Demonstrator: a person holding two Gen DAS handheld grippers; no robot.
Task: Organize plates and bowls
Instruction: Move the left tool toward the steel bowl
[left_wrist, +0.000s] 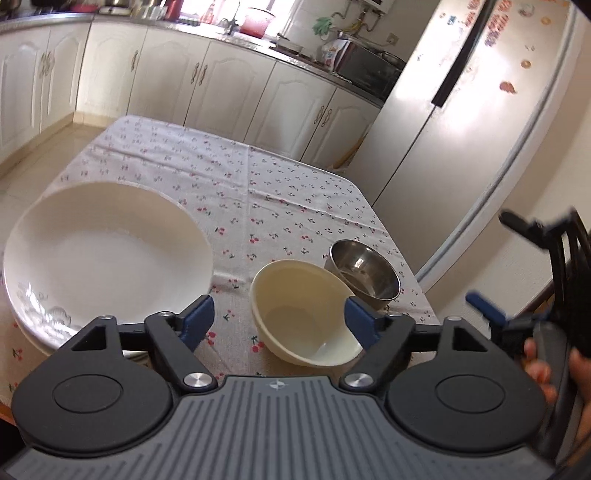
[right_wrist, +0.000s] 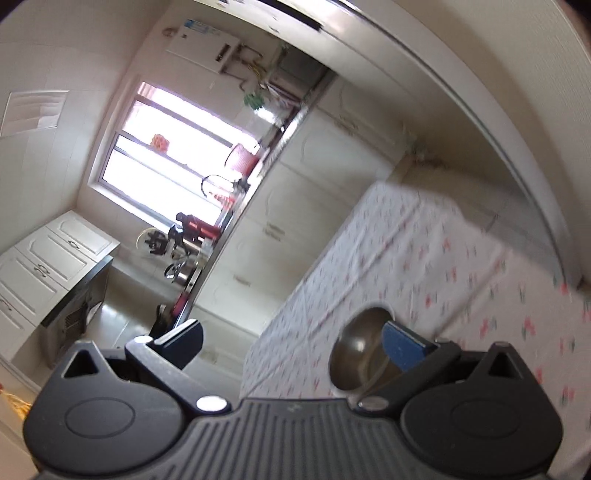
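- The left gripper (left_wrist: 279, 317) stood wide open, holding nothing; the cream bowl (left_wrist: 304, 314) sat between its blue pads (left_wrist: 199, 319), apart from the left one, while the right pad overlapped the bowl's rim so that contact could not be told.
- The cream bowl stood on the cloth-covered surface (left_wrist: 236, 192), mouth up and tilted toward the camera; being round, it had no long axis.
- Just beyond the cream bowl, toward the fridge (left_wrist: 480, 122), stood the steel bowl (left_wrist: 365, 273), mouth up, its rim close to or touching the cream one.
- Left of the cream bowl lay the big white plate (left_wrist: 107, 258), face up, apparently on top of another plate whose edge showed beneath it.
- Right of the cream bowl, off the surface's edge, a hand (left_wrist: 554, 369) held the right gripper (right_wrist: 293, 339).
- The right gripper was open and empty; its view was rolled and blurred, with the steel bowl (right_wrist: 360, 347) behind its right pad (right_wrist: 400, 343), apparently apart from it.
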